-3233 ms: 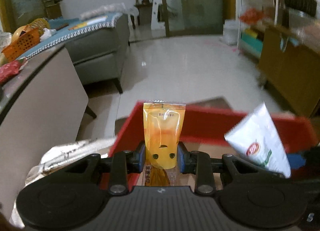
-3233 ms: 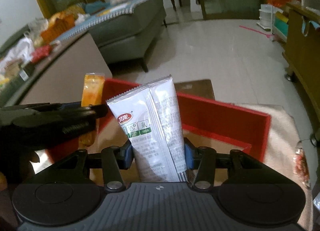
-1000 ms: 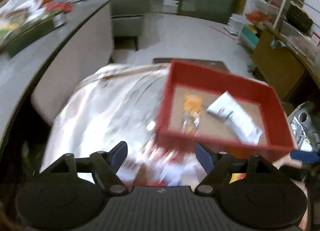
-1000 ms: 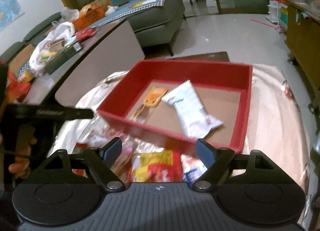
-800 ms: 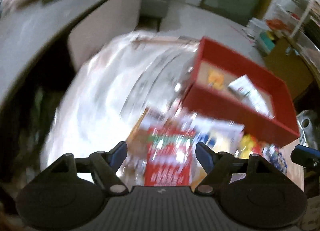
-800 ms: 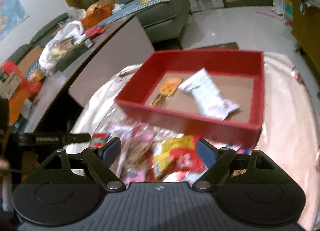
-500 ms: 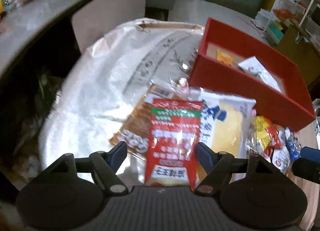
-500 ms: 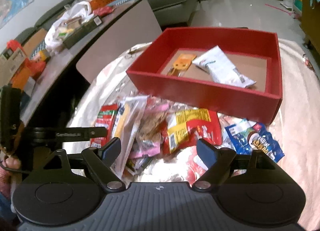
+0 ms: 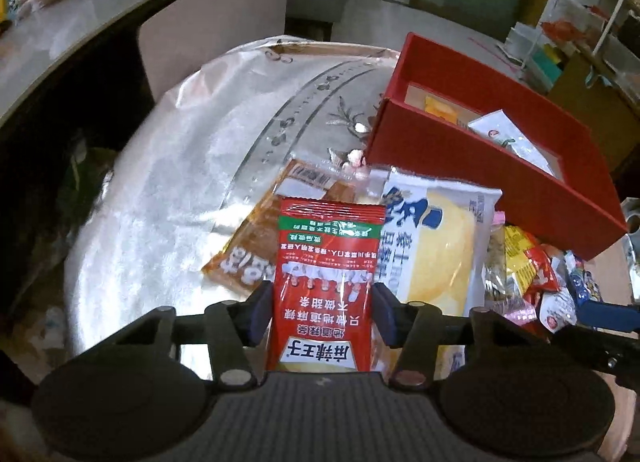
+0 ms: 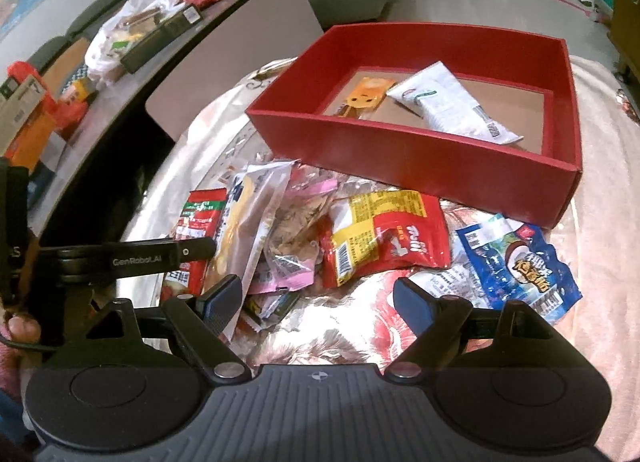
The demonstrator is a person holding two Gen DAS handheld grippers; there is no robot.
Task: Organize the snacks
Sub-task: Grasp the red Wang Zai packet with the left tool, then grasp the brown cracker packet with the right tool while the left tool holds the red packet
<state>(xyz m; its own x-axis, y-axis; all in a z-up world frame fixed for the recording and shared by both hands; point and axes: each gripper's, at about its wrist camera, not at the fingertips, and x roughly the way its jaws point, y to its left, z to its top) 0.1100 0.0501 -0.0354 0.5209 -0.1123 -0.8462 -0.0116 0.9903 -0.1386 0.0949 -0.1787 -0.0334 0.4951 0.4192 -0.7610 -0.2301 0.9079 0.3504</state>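
Left gripper [image 9: 322, 312]: fingers just closed, clamping red packet [image 9: 326, 286].
Right gripper [image 10: 318, 300]: fingers wide (nothing between).
Bench [image 9: 180, 166]: shiny cloth; 1 red box [image 10: 420, 160] beyond fingers.

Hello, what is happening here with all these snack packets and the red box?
A person is sorting snacks with two handheld grippers. The left gripper has just closed its jaws on a red packet from the pile on the table. The right gripper hangs open above the pile, holding nothing. The red box already holds an orange packet and a white packet.
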